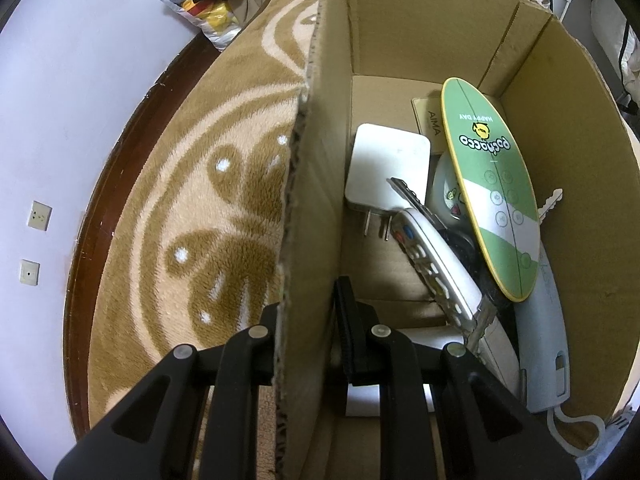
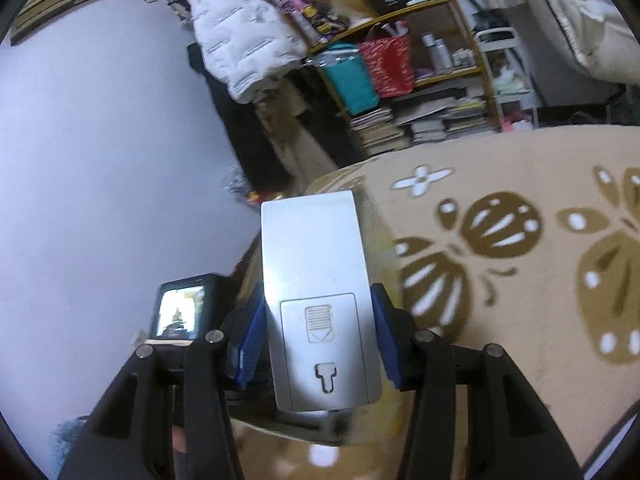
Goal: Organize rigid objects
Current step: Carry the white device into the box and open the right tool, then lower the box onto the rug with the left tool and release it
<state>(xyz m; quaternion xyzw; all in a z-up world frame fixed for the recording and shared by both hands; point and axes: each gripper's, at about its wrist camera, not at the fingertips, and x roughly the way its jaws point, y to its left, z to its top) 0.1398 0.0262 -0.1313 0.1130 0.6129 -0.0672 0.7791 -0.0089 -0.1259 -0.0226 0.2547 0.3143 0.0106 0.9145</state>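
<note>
Left gripper [image 1: 306, 334] clamps cardboard box [image 1: 308, 208] wall (fingers astride)

A tan plush blanket [image 1: 192, 208] with brown butterfly and flower patterns covers the bed. Directly on it, under the left gripper [image 1: 306, 320], stands an open cardboard box [image 1: 400, 32]. To the right of the right gripper [image 2: 318, 344], the blanket lies bare.
</note>
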